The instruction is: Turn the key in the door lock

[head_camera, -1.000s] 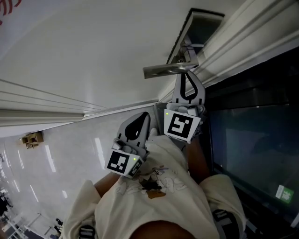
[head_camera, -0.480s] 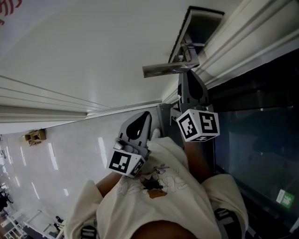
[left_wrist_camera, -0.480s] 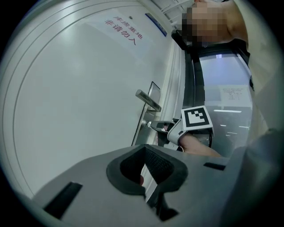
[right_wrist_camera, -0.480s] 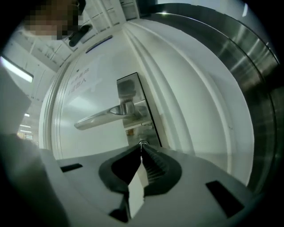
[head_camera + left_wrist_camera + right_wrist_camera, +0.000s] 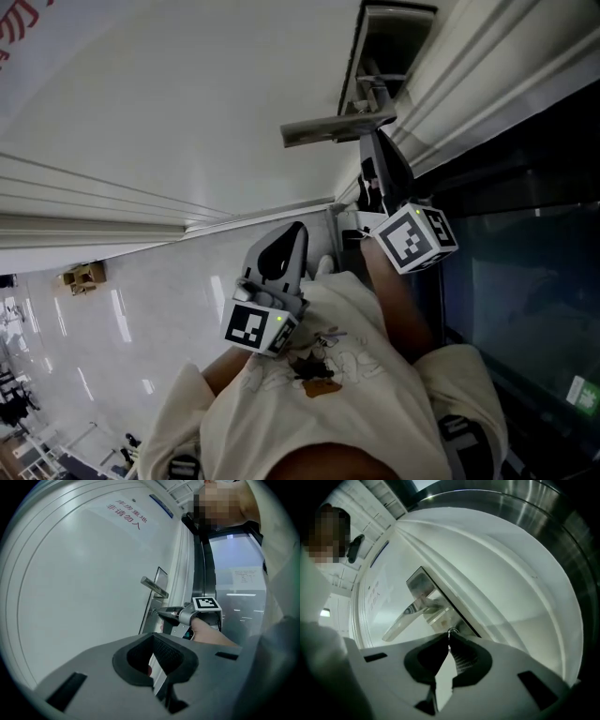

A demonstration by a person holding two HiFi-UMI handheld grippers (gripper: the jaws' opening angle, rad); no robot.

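A white door (image 5: pixel 187 103) carries a silver lever handle (image 5: pixel 337 127) on a metal lock plate (image 5: pixel 423 584). Just below the handle (image 5: pixel 408 615), a small key (image 5: pixel 450 632) sticks out of the lock. My right gripper (image 5: pixel 449 638) points level at the door and is shut on the key, with its marker cube (image 5: pixel 418 236) turned to the right. In the left gripper view the right gripper (image 5: pixel 161 614) meets the lock under the handle (image 5: pixel 154 587). My left gripper (image 5: pixel 297 229) hangs back from the door, shut with nothing in it.
A dark frame and glass panel (image 5: pixel 525 281) stand to the right of the door. The person's light shirt (image 5: pixel 319 394) fills the lower head view. A small box (image 5: pixel 82 277) sits on the glossy floor at far left. Red print (image 5: pixel 124 515) marks the door.
The right gripper has rolled about its own axis at the lock, swinging its marker cube from facing the camera round to the right. The left gripper has stayed in place.
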